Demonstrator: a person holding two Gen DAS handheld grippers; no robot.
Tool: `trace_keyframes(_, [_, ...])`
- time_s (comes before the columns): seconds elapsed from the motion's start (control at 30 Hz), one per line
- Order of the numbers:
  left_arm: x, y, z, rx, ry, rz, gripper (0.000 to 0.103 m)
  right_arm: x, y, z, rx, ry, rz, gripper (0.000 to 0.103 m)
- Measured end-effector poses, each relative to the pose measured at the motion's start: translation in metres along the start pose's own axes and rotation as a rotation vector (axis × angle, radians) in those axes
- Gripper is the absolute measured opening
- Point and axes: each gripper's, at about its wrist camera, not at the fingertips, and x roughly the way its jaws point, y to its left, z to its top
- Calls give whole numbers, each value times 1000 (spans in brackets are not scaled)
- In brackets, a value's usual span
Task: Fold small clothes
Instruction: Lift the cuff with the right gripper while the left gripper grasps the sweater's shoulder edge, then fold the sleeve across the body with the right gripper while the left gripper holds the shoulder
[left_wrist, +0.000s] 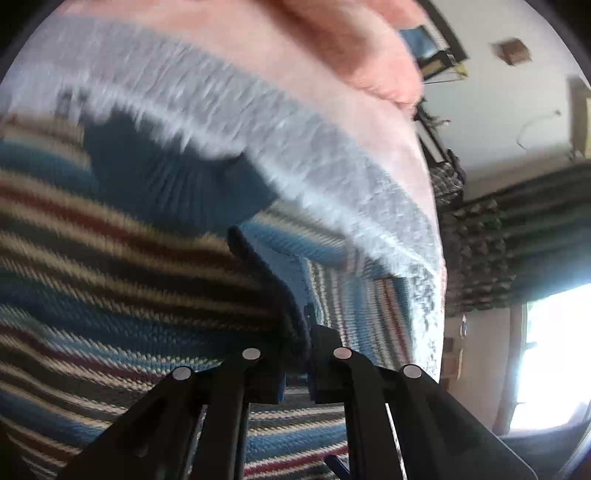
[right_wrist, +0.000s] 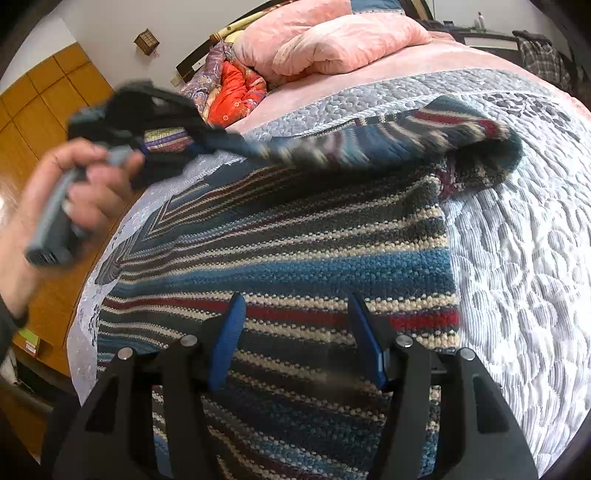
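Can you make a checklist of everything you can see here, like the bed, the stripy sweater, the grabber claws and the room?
Surface: grey quilted bedspread over a bed, pink sheet beyond it.
Job's things: striped knit sweater lying flat; one sleeve lifted and pulled across the body.
Clutter: pink duvet, red garment and a patterned purple cloth beside it, at the far end of the bed.
Grippers: left gripper shut on the sleeve, held by a hand; right gripper open above the sweater's body, holding nothing.
Cables: nothing seen.
Surroundings: wooden wardrobe, white wall, bright window, dark curtain.
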Motion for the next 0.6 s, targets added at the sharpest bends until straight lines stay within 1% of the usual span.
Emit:
trace_keyframes(0.07, [-27, -16, 13, 45, -24, -3, 8, -1, -1, 0, 7, 2, 10, 58])
trace_keyframes(0.17, [-58, -33, 33, 104, -63, 3, 8, 0, 0, 1, 17, 5, 22, 58])
trace_keyframes(0.3, [-104, -31, 48, 146, -104, 17, 8, 1, 0, 1, 19, 8, 28, 58])
trace_keyframes(0.33, [-110, -31, 52, 150, -109, 22, 7, 1, 0, 1, 21, 9, 30, 58])
trace_keyframes(0.43, [-131, -17, 55, 155, -128, 39, 7, 2, -1, 0, 28, 12, 38, 58])
trace_keyframes(0.53, [-143, 12, 54, 124, -141, 54, 7, 5, 0, -1, 29, 19, 38, 58])
trace_keyframes(0.6, [-147, 41, 50, 86, -138, 77, 7, 8, 0, -3, 32, 27, 36, 58])
